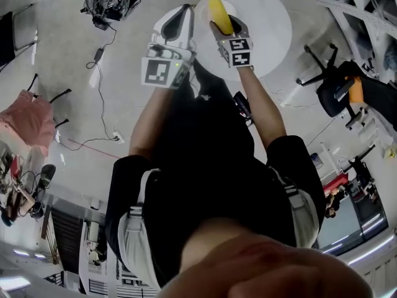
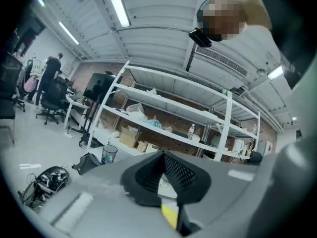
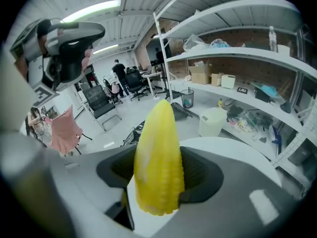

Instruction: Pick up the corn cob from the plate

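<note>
The right gripper [image 1: 226, 26] is clamped on the thick end of the corn cob [image 3: 157, 157], which is held in the air above the round white desk [image 1: 273, 39]. The left gripper [image 1: 175, 25] rides beside it, jaws together at the tips and empty. Gripped so low (most of its length juts free), the cob could pivot or slip out if the hand jolts.

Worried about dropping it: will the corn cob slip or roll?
The corn cob looks stiff, so it probably won't bend in the right hand-held gripper. Its tapered, rounded shape may slip forward or roll.
</note>
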A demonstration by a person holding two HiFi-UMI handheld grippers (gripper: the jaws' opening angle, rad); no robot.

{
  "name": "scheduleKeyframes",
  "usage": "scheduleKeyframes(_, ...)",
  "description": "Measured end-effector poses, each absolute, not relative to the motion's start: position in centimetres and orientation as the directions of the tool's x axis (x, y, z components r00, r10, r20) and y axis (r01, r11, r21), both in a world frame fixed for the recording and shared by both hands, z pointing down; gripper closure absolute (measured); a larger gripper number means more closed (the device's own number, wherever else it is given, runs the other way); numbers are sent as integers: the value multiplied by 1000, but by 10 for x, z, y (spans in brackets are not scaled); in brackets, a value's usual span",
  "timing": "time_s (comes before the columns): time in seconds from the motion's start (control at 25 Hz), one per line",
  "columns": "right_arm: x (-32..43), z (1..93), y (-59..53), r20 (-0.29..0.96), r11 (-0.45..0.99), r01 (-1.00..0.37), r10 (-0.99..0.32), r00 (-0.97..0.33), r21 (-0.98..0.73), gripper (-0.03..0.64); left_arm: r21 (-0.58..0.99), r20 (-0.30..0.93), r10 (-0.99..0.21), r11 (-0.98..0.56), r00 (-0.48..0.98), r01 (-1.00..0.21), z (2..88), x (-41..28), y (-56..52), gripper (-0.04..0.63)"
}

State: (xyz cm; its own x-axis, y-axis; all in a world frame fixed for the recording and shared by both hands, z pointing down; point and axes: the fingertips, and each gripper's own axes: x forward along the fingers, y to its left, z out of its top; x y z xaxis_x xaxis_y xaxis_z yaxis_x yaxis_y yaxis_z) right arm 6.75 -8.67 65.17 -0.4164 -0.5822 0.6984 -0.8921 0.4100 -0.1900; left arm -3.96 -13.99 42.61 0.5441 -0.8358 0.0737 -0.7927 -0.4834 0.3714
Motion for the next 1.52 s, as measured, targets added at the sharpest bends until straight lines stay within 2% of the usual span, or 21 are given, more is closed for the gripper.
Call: scheduleKeyframes(1.52, 79, 529, -89, 572, 362, -923, -733, -368, -130, 353, 270, -80, -822, -562, 563, -782, 323, -41, -110, 592)
